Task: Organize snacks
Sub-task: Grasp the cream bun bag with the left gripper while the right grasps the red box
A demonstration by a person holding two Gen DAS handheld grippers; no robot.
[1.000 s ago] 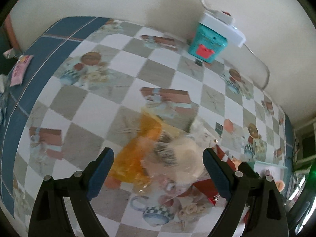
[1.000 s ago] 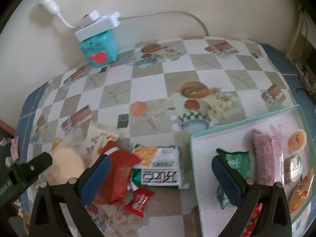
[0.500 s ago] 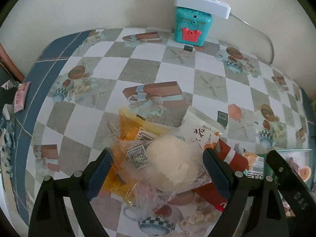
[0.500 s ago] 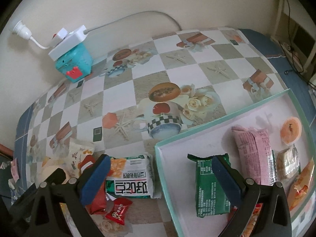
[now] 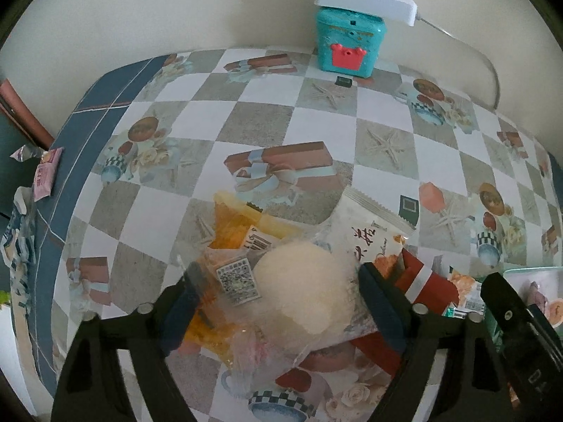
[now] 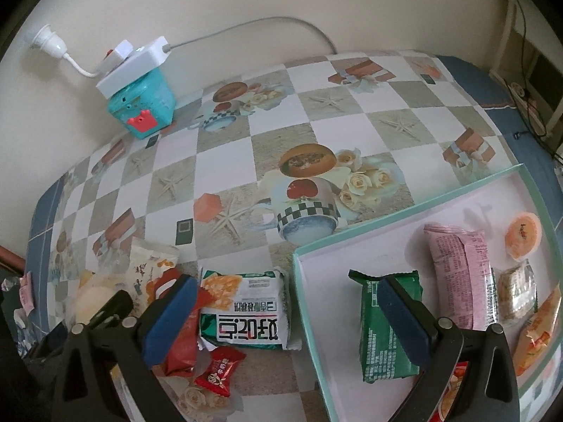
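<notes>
A pale round bun in a clear wrapper [image 5: 302, 288] lies on the checked tablecloth, on top of an orange packet [image 5: 239, 225] and beside a white packet with writing [image 5: 366, 228]. My left gripper [image 5: 278, 281] points down over the bun with its jaws closing. The wrapper is between the blue pads, which reach its edges without squeezing it. My right gripper [image 6: 285, 292] is open and holds nothing. It hangs over the left rim of the tray [image 6: 404, 211], between a white-green packet [image 6: 246, 309] and a green packet [image 6: 387, 334] in the tray.
The tray also holds a pink packet [image 6: 457, 274], an orange jelly cup [image 6: 522, 235] and other snacks. A red packet [image 6: 183, 344] and a red candy [image 6: 220, 372] lie on the table. A teal box [image 5: 346, 45] under a power strip stands by the wall.
The left gripper has come down over the bun, and its jaws have narrowed around the wrapper. The right view has turned slightly toward the tray.
</notes>
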